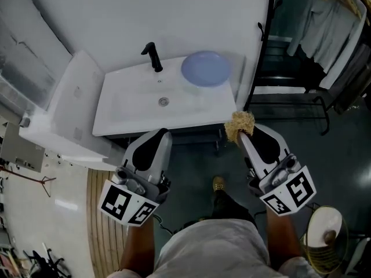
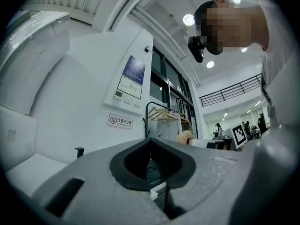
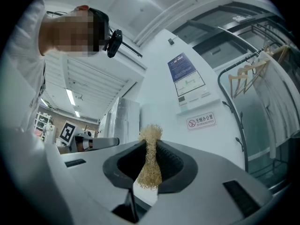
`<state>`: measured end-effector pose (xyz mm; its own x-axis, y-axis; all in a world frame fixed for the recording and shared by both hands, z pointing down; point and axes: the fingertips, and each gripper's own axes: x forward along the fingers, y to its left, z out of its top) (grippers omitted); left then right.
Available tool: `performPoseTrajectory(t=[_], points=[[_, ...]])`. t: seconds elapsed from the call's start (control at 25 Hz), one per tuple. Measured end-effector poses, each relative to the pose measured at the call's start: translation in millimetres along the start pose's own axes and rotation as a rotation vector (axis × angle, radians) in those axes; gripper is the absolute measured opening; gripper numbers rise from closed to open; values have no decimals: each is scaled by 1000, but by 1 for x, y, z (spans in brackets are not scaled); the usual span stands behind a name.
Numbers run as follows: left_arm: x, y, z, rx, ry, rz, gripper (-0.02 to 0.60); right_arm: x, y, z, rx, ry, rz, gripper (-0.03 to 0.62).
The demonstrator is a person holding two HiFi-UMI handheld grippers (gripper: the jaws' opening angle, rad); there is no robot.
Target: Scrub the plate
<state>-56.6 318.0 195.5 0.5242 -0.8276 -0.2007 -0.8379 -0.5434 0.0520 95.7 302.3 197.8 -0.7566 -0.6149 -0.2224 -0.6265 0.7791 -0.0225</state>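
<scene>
A pale blue plate lies on the right side of the white sink, beside a black tap. My right gripper is shut on a tan fibrous scrubber, just in front of the sink's near right corner. In the right gripper view the scrubber is pinched flat between the jaws and sticks out above them. My left gripper is shut with nothing in it, at the sink's front edge. Its jaws in the left gripper view touch along their length, and the plate is hidden there.
A white wall stands behind the sink, with a no-smoking sign on it. A black clothes rack with hanging garments stands to the right of the sink. A white slanted cabinet flanks the sink's left. Dark floor lies below me.
</scene>
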Motion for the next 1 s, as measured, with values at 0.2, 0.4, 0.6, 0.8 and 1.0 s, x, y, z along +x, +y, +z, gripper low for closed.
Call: performPoseTrajectory(t=[0.2,0.4,0.6,0.8,1.0], points=[[47,20,-7,16,10,11,17,25,-49,-5,-4,1,2,61],[96,43,-15,25,24,39,17,53,-98,-9,-4,4,20,61],[137,65,-29,26,45,65,17,79,-138,-17,5,15,40,61],[167,83,-38,32,57,96,17,101,-170,-23,12,16,64,61],[182,93,-43,32,58,117,17,115,-184,-24,10,21,86,61]])
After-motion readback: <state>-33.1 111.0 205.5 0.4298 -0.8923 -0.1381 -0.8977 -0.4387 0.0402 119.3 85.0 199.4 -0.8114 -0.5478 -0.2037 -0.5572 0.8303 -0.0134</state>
